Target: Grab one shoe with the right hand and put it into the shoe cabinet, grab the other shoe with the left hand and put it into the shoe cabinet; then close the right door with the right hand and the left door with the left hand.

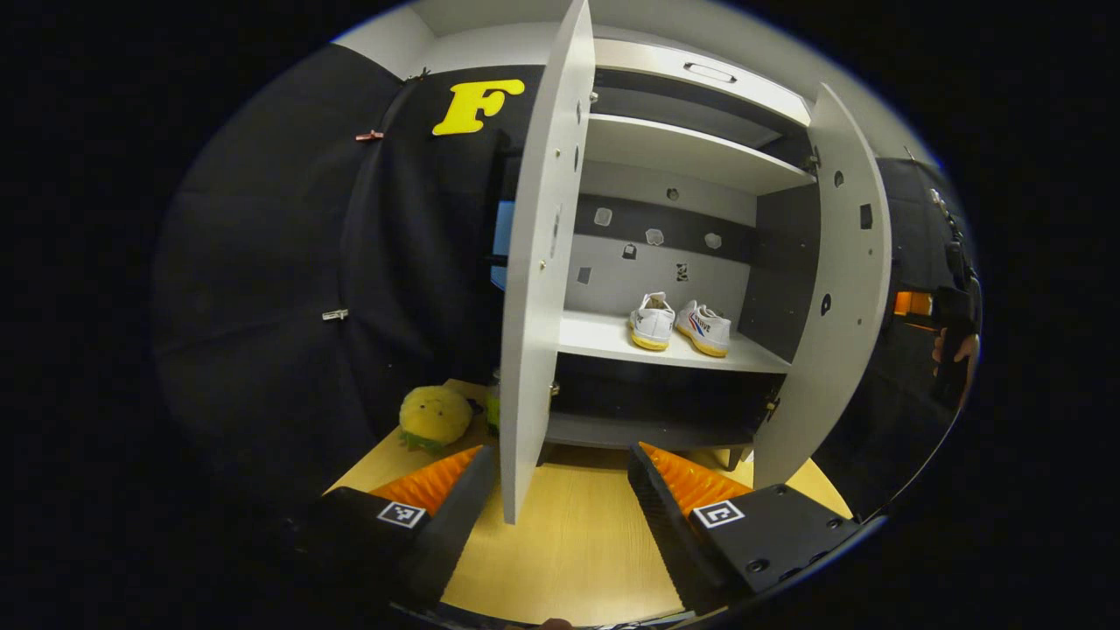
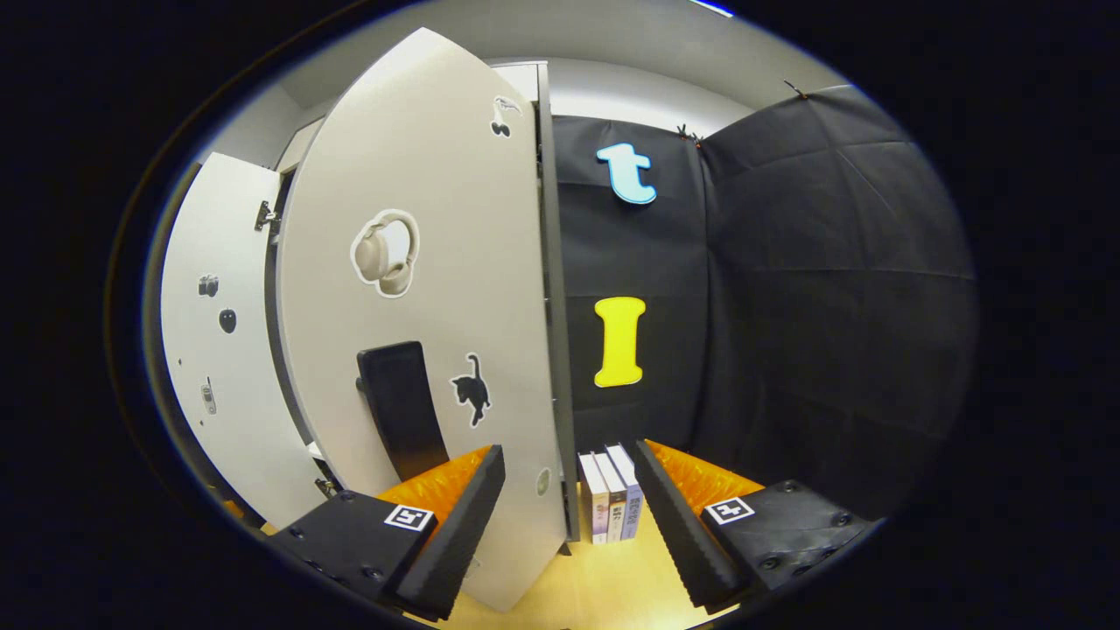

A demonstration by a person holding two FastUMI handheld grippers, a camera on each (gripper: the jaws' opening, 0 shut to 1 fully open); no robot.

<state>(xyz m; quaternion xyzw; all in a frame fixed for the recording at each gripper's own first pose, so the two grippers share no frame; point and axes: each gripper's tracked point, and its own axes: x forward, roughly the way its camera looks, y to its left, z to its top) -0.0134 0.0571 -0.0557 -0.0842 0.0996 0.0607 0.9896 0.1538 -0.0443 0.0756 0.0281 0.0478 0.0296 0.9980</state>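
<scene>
Two white shoes sit side by side on the middle shelf (image 1: pixel 612 337) of the shoe cabinet (image 1: pixel 691 149), right of centre in the left gripper view: the left shoe (image 1: pixel 652 321) shows its heel, and the right shoe (image 1: pixel 704 328), touching or nearly touching it, shows a striped side; both have yellow soles. That view looks into the cabinet between its two open doors, with the left door (image 1: pixel 538 262) edge-on just left of centre and the right door (image 1: pixel 844 289) swung out at the right. The left gripper (image 1: pixel 560 490) stands open at the bottom of the frame, its fingers straddling the lower edge of the left door without visibly pressing on it, over a light wooden floor (image 1: pixel 569 542). A yellow plush toy (image 1: pixel 435 416) lies low on the left, beside the door's outer face. At the far right edge a hand (image 1: pixel 954 350) holds a dark device, too small to make out. The right gripper view faces the outside of the right door (image 2: pixel 437 289) instead, which carries stickers of headphones (image 2: pixel 385 254) and a black cat (image 2: pixel 472 389) plus a dark handle (image 2: pixel 402 407); the left door (image 2: pixel 219 350) shows at the far left. The right gripper (image 2: pixel 569 499) is also open, its fingers either side of that door's edge, holding nothing. Three books (image 2: pixel 611 494) stand upright between the fingers, against the black booth wall (image 2: pixel 787 306).
</scene>
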